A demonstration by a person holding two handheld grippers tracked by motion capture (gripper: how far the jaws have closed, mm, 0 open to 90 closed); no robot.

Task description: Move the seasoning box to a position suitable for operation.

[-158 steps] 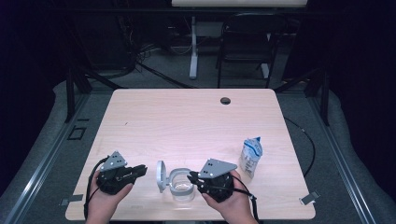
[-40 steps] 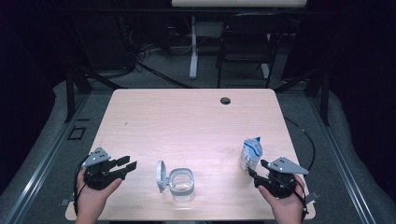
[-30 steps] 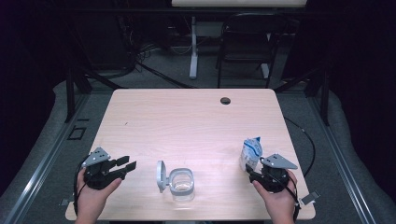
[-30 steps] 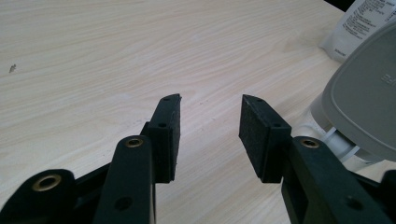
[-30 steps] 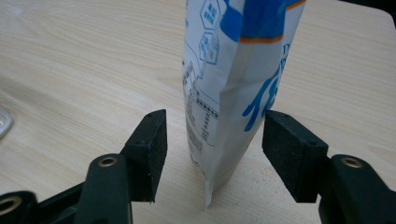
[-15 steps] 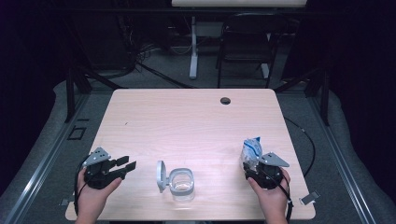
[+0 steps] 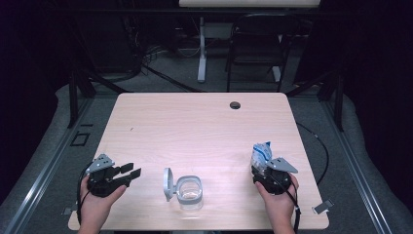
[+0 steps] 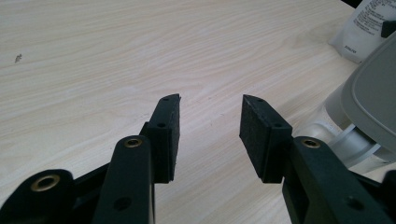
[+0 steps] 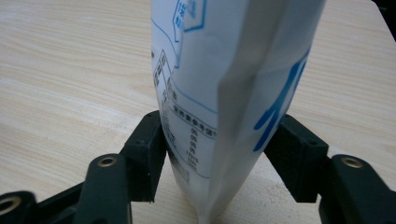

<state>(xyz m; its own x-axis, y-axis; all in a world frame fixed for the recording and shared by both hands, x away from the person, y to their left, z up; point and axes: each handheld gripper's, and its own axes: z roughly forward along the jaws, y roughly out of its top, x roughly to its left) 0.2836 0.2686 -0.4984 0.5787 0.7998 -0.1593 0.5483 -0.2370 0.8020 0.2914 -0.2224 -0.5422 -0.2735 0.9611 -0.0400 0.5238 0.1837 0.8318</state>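
High view: wooden table [image 7: 204, 126], one person's two hands at the near edge, one gripper in each. Left gripper [image 7: 129, 171] near the left front corner, jaws spread wide, nothing between them. Right gripper [image 7: 258, 171] at the right front, up against the base of a white and blue pouch [image 7: 261, 152] that stands upright on the table. From above, the gripper body covers the contact, so the grip itself cannot be read there.

Right gripper view supplies it: the pouch [image 9: 224, 93] stands between the two black jaws, left pad touching its printed face, right pad at the blue-marked side. The jaws have just been closing, with the pouch between them; both pads sit against it. Small print panel and blue lettering legible here, not from above.

Left gripper view: open jaws over bare wood, a small dark speck on the tabletop, the grey lid [image 8: 373, 102] of the clear container close on one side, the pouch [image 8: 362, 28] far off.

Container [image 7: 189, 190] sits at the front centre, lid [image 7: 167, 182] swung up on its left side; well apart from the pouch.

Count: grippers 2, hands 2, pouch 1, container 1 with 1 lid, round dark hole [image 7: 235, 105] in the table 1, chair [image 7: 255, 44] behind the table 1.
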